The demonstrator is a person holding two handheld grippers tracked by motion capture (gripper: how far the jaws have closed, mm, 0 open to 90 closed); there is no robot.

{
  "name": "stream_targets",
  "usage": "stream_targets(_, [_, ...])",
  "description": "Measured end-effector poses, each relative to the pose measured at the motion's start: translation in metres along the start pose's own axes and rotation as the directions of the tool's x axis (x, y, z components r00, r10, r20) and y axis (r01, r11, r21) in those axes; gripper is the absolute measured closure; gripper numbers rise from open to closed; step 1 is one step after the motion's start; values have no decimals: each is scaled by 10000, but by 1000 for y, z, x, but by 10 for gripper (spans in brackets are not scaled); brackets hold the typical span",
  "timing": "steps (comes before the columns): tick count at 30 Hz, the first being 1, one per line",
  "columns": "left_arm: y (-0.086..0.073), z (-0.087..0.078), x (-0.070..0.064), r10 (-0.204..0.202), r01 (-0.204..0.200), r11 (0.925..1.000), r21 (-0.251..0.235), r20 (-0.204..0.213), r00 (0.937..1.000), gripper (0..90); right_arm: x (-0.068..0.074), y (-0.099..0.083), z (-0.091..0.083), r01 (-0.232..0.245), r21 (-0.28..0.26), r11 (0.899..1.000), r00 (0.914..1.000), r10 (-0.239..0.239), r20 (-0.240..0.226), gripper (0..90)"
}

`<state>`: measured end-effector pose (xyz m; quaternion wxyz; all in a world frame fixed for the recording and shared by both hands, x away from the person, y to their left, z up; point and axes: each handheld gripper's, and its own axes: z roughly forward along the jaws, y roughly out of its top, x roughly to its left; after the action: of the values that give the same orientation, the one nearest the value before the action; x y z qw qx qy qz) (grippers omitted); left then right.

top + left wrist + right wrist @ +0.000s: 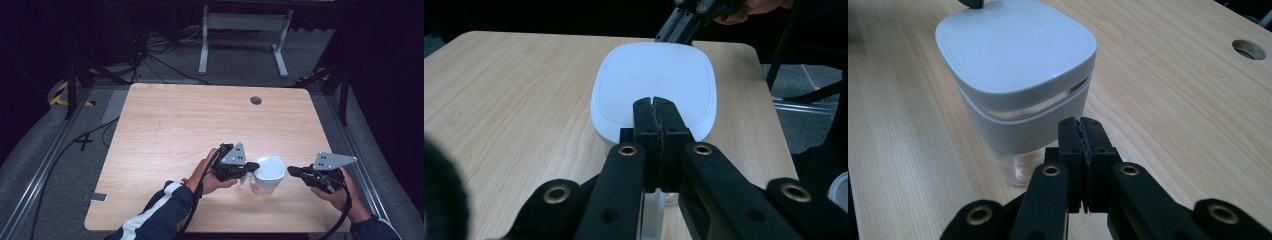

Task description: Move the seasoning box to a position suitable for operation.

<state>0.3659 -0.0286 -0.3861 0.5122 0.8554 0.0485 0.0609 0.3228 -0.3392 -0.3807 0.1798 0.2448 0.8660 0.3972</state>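
1. I see the clear jar (265, 176) with its white lid (1013, 45) standing upright near the table's (190, 120) front edge, between my grippers.
2. My left gripper (656, 107) is closed, empty, tips over the lid.
3. My right gripper (1081, 126) is closed, empty, just beside the jar.

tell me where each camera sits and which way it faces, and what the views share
High view: above the person's side, looking forward and down on the table; forearms, hands, left tongs and right tongs show.
Left gripper view: on the left tongs, looking along their shut jaws across the jar's lid toward the right tongs.
Right gripper view: on the right tongs, looking along shut jaws at the jar from beside it.
Shared: all three show the jar and table.
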Motion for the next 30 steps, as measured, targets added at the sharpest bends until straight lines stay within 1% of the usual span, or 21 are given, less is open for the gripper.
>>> stream_targets(1, [0, 0, 0, -86, 86, 10000, -2, 4, 10000, 898, 0, 0, 0, 28, 12, 10000, 10000, -28, 1, 886])
stream_targets(3, [-1, -1, 0, -16, 16, 10000, 40, -59, 10000, 898, 0, 1, 0, 36, -3, 10000, 10000, -36, -38, 885])
stream_targets(4, [-2, -1, -1, -123, 124, 9999, 95, -72, 9999, 898, 1, 1, 1, 37, 13, 10000, 10000, -37, -10, 886])
stream_targets(5, [-2, 0, 0, -30, 31, 9999, 131, -104, 9999, 897, 2, 2, 1, 59, -14, 10000, 10000, -60, -16, 886])
stream_targets(6, [-3, 0, 0, -43, 45, 9998, 177, -123, 9999, 895, 2, 3, 1, 98, -31, 9999, 9999, -98, -27, 886])
stream_targets(7, [-3, 1, 0, 29, -27, 9997, 231, -99, 9999, 893, 2, 4, 0, 90, -74, 9999, 10000, -91, -30, 886])
stream_targets(8, [-4, 3, -1, 18, -12, 9993, 368, -152, 9999, 888, 3, 5, 0, 131, -125, 9998, 9999, -131, -24, 886])
stream_targets(9, [-4, 3, -1, 18, -12, 9993, 368, -152, 9999, 883, 3, 5, 0, 131, -125, 9998, 9999, -131, -24, 886])
stream_targets(10, [-4, 6, -2, 158, -150, 9987, 487, -148, 9998, 883, 4, 7, 0, 195, -194, 9996, 9998, -194, 23, 886])
stream_targets(11, [-4, 6, -2, 301, -296, 9983, 506, -100, 9995, 879, 5, 9, -1, 251, -230, 9994, 9997, -251, 3, 886])
stream_targets(12, [-4, 7, -3, 210, -204, 9987, 460, -126, 9997, 877, 6, 10, -1, 266, -276, 9993, 9996, -265, 31, 888])
stream_targets(15, [-4, 7, -3, 175, -169, 9988, 453, -127, 9998, 869, 9, 18, -3, 355, -530, 9980, 9993, -351, 93, 887])
stream_targets(17, [-4, 7, -2, 225, -220, 9986, 473, -115, 9997, 866, 13, 25, -3, 616, -629, 9961, 9979, -603, 234, 887])
stream_targets(20, [-5, 7, -2, 234, -226, 9985, 502, -149, 9996, 863, 20, 35, -4, 880, -927, 9918, 9961, -878, 60, 887])
stream_targets(21, [-5, 6, -2, 150, -140, 9986, 518, -181, 9997, 856, 22, 37, -4, 903, -978, 9911, 9959, -904, 33, 887])
stream_targets(23, [-6, 4, -2, 403, -373, 9964, 758, -386, 9984, 850, 26, 41, -3, 956, -1029, 9901, 9953, -964, -26, 887])
stream_targets(24, [-6, 1, -3, 464, -426, 9958, 806, -462, 9979, 847, 28, 43, -3, 1099, -1025, 9886, 9939, -1105, -2, 887])
stream_targets(25, [-7, -2, -5, 446, -392, 9957, 840, -627, 9970, 845, 30, 45, -3, 1079, -1049, 9886, 9940, -1090, -56, 887])
stream_targets(26, [-9, -6, -5, 577, -506, 9944, 932, -754, 9955, 840, 31, 47, -2, 1115, -1119, 9874, 9936, -1128, -54, 887])
stream_targets(29, [-17, -19, -4, 549, -415, 9916, 1225, -1081, 9926, 834, 33, 52, -1, 1185, -1213, 9855, 9926, -1208, -121, 887])
stream_targets(30, [-21, -23, -4, 535, -384, 9905, 1319, -1129, 9922, 830, 33, 53, 0, 1200, -1208, 9854, 9925, -1221, -105, 887])
